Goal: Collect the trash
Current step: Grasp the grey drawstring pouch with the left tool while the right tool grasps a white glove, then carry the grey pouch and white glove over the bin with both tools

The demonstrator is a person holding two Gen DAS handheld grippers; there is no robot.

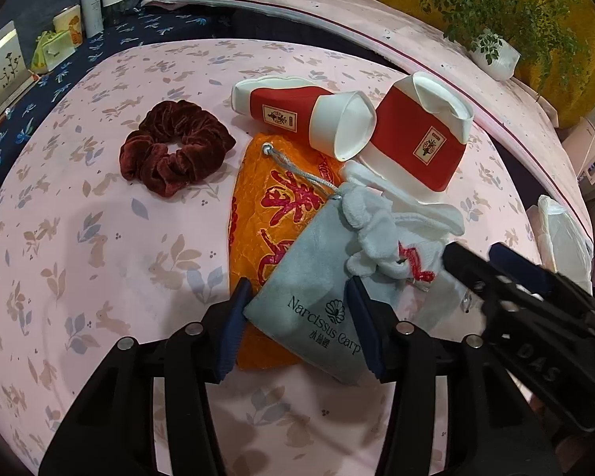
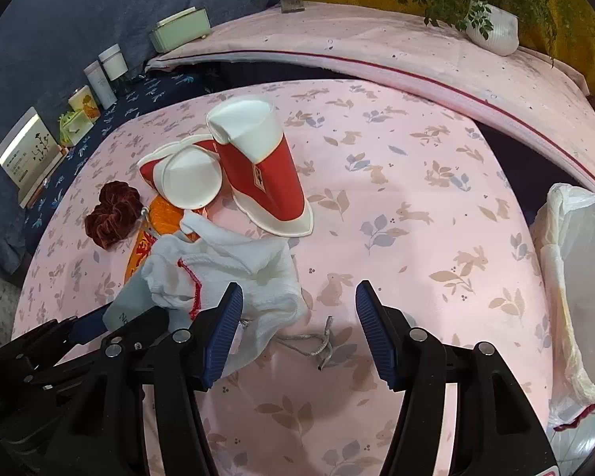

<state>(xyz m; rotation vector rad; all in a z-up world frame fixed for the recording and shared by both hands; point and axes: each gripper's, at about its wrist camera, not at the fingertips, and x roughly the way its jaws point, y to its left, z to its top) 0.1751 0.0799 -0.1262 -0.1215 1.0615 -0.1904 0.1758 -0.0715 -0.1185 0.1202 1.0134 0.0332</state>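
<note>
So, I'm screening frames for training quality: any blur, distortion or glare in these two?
Left wrist view: strong fisheye curvature, dark corners, sharp print on the grey pouch. Right wrist view: same bending, the bin liner stretched at the edge; soft shadows, no harsh glare.

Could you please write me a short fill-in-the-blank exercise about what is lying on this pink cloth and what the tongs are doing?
1. The left tongs straddle a grey ____ printed "Narcissus Carp".
2. Two crushed paper cups are white and ____.
3. The velvet scrunchie lies to the ____ of the cups in the left wrist view.
4. The right tongs are open over a grey ____.

Missing words: pouch; red; left; cord
</note>
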